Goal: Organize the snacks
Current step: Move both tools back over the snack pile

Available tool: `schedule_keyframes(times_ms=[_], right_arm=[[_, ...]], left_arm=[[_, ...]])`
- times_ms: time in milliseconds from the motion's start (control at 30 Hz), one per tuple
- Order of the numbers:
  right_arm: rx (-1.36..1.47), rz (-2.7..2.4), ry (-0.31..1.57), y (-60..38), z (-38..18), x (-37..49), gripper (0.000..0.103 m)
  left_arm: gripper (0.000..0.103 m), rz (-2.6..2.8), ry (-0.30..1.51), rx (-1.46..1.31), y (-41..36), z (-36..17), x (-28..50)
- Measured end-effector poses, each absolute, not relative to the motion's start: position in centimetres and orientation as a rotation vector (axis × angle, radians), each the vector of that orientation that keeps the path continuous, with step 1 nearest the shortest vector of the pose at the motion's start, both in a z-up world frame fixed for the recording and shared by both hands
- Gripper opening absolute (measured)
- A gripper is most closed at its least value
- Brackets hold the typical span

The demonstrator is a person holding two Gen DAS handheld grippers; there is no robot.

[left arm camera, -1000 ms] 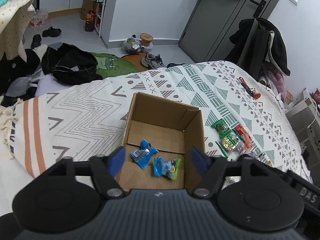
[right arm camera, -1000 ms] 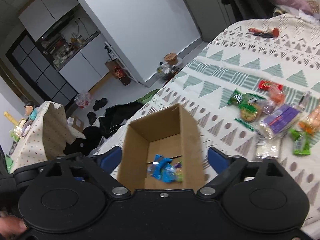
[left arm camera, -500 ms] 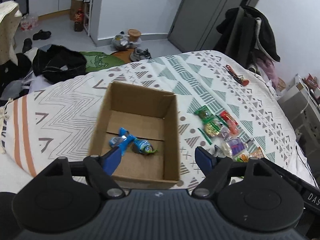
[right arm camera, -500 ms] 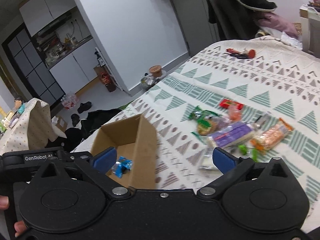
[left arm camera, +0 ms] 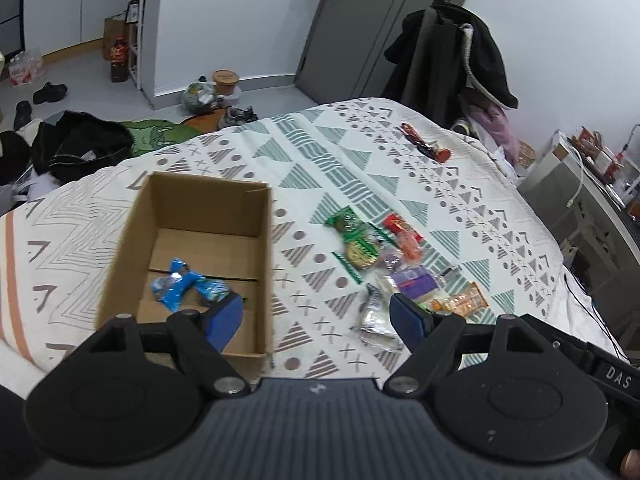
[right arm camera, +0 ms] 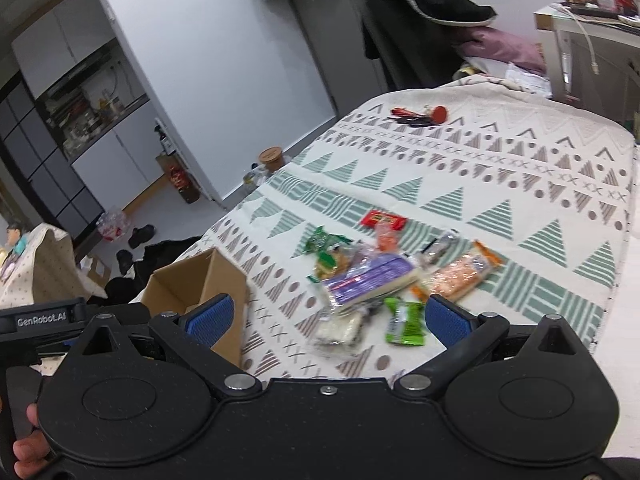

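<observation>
Both grippers hang spread wide and empty above the patterned bedspread [left arm camera: 360,168]: the left gripper [left arm camera: 318,318] sits over the gap between the cardboard box [left arm camera: 192,216] and the snack pile, the right gripper [right arm camera: 328,318] just over the near wrappers. Blue packets [left arm camera: 180,286] already lie in the box; the rest lie loose beside it. The heap is the risk. The purple pack [right arm camera: 366,280] overlaps the white packet [right arm camera: 340,326], with the green packet [right arm camera: 404,318] just beside, so a closing pinch could take two wrappers or slide off the slick film. A low pass could also catch the soft cover or nudge the light box.
</observation>
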State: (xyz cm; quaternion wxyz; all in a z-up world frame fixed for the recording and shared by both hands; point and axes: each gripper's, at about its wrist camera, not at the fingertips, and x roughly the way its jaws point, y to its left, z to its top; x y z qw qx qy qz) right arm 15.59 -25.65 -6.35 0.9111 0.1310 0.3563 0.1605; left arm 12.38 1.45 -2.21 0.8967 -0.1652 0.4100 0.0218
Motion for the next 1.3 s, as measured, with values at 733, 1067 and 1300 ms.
schedule_keyframes(times_ms=[733, 1067, 1300], right_arm=[[0.546, 0.139, 0.787, -31.5, -11.9, 18.9, 0.103], [0.607, 0.118, 0.815, -32.4, -14.3, 21.8, 0.102], [0.627, 0.062, 0.873, -32.8, -16.9, 24.6, 0.095]], left_arm=[[0.079, -0.014, 0.857, -0.273, -5.2, -4.9, 17.5], [0.079, -0.056, 0.864, -0.215, -7.8, -7.2, 21.6], [0.076, -0.093, 0.898, -0.178, -9.3, -10.0, 24.6]])
